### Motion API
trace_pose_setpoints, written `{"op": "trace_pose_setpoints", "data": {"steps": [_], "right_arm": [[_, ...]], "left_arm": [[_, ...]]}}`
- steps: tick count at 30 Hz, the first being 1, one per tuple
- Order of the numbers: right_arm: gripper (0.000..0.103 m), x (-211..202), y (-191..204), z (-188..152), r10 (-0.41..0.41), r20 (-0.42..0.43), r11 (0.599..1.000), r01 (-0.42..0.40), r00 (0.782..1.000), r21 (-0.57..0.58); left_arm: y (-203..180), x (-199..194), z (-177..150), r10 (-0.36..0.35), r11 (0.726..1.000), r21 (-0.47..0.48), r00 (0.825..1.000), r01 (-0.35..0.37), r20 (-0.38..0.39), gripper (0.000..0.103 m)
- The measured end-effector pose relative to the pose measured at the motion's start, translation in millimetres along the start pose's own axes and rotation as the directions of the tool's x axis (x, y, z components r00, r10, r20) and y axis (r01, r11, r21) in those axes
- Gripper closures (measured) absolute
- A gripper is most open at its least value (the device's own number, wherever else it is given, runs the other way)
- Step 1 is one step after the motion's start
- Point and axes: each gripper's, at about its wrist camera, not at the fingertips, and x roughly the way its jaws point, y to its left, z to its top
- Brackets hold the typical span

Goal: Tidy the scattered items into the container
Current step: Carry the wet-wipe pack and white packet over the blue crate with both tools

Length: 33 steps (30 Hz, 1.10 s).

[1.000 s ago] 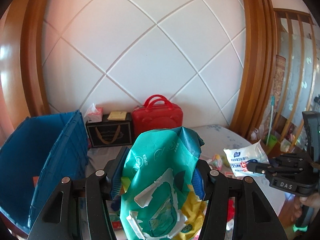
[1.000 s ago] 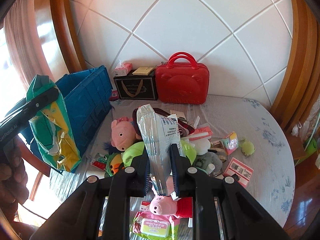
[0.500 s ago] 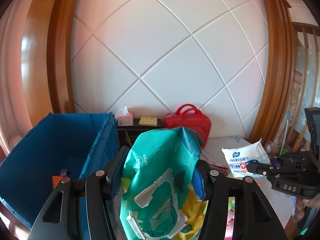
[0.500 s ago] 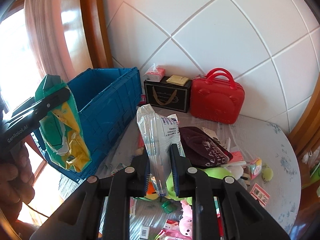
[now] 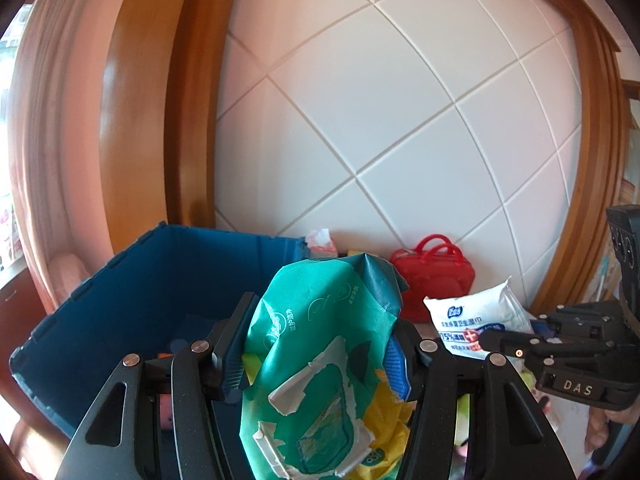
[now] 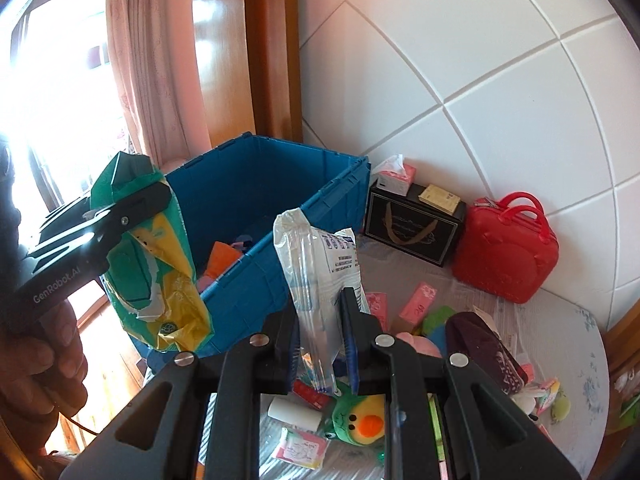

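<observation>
— Green and yellow, that crumpled bag [image 5: 320, 364]: who has it?
— It sits clamped in the left gripper [image 5: 318, 356], one pad on each side, with the top sticking up past the fingertips.
— And the blue crate [image 5: 132, 296]?
— Ahead of that gripper and to its left, open, with a few things lying at the bottom.
— What about the right gripper [image 6: 320, 336]?
— Closed on a white wipes pack [image 6: 320, 280], held upright by its lower part. The crate [image 6: 256, 184] stands beyond it and to the left, resting on the bench [image 6: 552, 320].
— What is still scattered?
— Below and right of the right gripper, on the bench: a green plush [image 6: 360, 420], a dark cap [image 6: 484, 344] and pink packets [image 6: 418, 302]. A red case [image 6: 506, 248] and a black box [image 6: 412, 224] stand against the wall, ahead and to the right.
</observation>
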Motion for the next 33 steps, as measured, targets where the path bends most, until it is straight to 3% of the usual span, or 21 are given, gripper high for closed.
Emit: {"op": "trace_pose_setpoints", "data": {"steps": [5, 15, 33], "right_arm": [[0.085, 12.7, 44.6, 22.4, 0.041, 0.009, 0.996, -0.040, 0.999, -0.076], [0.085, 36.4, 97.5, 60.2, 0.109, 0.016, 0.981, -0.105, 0.994, -0.164], [0.085, 93.6, 153.0, 94.6, 0.199, -0.020, 0.966, -0.200, 0.980, -0.164]], "left_arm": [[40.6, -7.9, 3.0, 0.048, 0.998, -0.034, 0.999, -0.048, 0.007, 0.047], [95.2, -8.3, -2.1, 0.111, 0.991, -0.077, 0.994, -0.113, -0.023, 0.047], [163.4, 10.6, 11.4, 0.191, 0.975, -0.109, 0.980, -0.195, -0.053, 0.047]]}}
